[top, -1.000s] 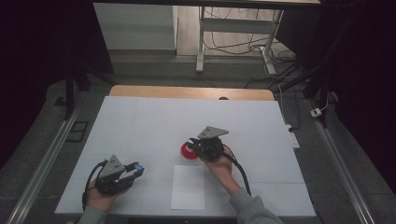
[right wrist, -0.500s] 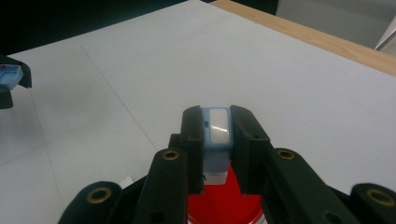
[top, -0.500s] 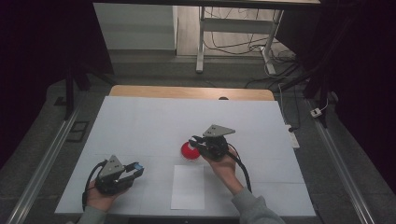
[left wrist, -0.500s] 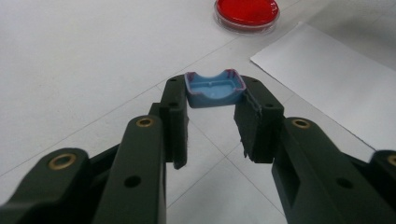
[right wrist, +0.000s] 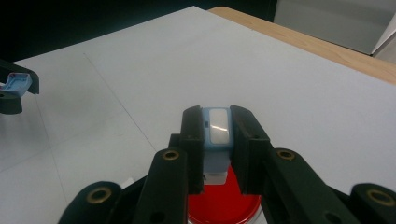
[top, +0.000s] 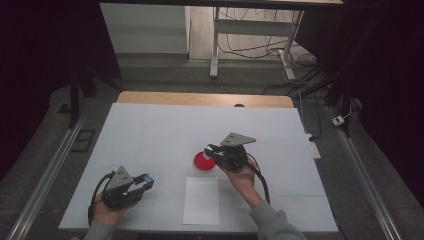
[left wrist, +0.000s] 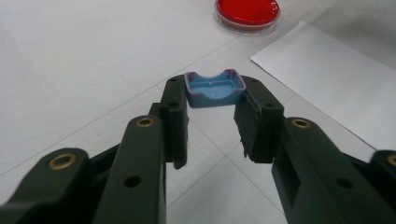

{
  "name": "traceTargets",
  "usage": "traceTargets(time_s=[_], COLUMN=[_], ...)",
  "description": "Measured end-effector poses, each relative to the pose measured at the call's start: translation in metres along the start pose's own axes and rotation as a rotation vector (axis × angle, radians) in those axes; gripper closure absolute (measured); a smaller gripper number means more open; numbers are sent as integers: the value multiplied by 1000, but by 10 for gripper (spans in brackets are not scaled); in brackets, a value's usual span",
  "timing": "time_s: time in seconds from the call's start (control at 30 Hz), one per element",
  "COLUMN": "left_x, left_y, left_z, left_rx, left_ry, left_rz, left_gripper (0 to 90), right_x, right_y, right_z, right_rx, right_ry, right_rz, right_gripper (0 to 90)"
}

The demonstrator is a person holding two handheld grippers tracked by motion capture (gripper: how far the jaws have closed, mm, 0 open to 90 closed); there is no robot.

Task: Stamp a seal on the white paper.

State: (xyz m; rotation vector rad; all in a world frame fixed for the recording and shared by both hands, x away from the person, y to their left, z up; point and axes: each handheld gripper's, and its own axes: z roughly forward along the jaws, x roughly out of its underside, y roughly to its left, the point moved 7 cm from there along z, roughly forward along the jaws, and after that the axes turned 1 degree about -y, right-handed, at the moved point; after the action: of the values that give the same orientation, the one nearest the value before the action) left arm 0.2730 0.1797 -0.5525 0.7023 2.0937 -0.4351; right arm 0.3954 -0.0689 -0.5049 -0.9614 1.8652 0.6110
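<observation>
In the high view the right gripper (top: 209,150), just right of the frame's centre, has edged a little further right and up than half a second ago, so more of the red dish (top: 203,161) now lies uncovered at its lower left on the white tabletop (top: 150,130). In the right gripper view its jaws are clenched on a small pale-blue block with a whitish face (right wrist: 218,128), held above the dish, whose red shows at the bottom edge between the jaws. The left gripper (top: 145,181), at the lower left of the high view, sits where it did before, resting in the hand (top: 107,210) near the tabletop's near edge. In the left gripper view its tips grasp a small blue cap-like piece (left wrist: 215,87), hollow side up, with the dish toward the top of the frame and a white sheet of paper (top: 201,200) at the right.
</observation>
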Motion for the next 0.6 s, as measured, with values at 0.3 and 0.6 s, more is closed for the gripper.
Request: traceTargets(time_s=[0.3,0.6], left_x=[0,0], left_y=[0,-1], left_z=[0,0], left_rx=[2,0], left_ry=[1,2], left_rz=[1,1], left_gripper=[651,650], right_x=[1,5], right_y=[2,3], right_z=[-5,-12], right_rx=[-13,-20], right_ry=[12,22], right_rz=[-1,8], right_gripper=[755,756])
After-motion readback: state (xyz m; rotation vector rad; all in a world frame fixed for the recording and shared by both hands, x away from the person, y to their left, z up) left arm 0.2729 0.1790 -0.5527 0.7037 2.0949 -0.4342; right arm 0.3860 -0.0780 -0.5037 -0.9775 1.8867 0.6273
